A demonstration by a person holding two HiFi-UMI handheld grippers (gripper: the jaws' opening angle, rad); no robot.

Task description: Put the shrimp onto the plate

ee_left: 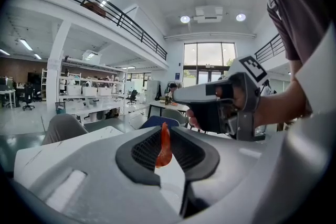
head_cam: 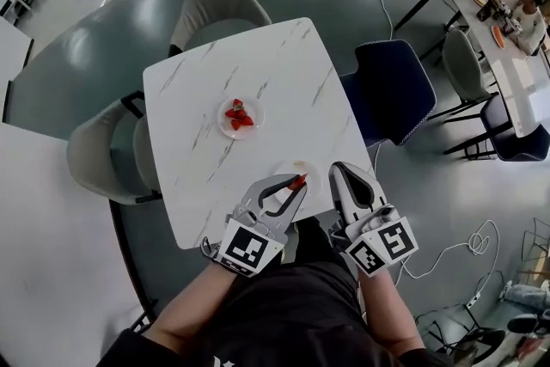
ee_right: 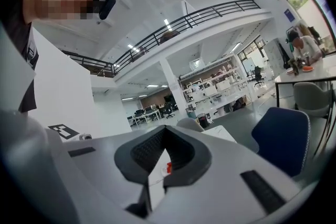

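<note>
My left gripper (head_cam: pixel 293 187) is shut on a small red shrimp (head_cam: pixel 298 180) and holds it over the near rim of a pale plate (head_cam: pixel 296 162) by the table's front edge. The left gripper view has the shrimp (ee_left: pixel 165 145) upright between the dark pads. A second small plate (head_cam: pixel 225 126) at the middle of the white marble table (head_cam: pixel 198 73) carries a few red shrimp (head_cam: pixel 240 117). My right gripper (head_cam: pixel 346 183) hovers just right of the pale plate, shut and empty. A red speck (ee_right: pixel 169 167) shows past its pads.
Grey chairs stand at the table's far side (head_cam: pixel 219 4) and left side (head_cam: pixel 99 150), a dark blue chair (head_cam: pixel 391 90) at its right. Another table with a seated person (head_cam: pixel 520 9) is at the far right. Cables lie on the floor (head_cam: pixel 464 245).
</note>
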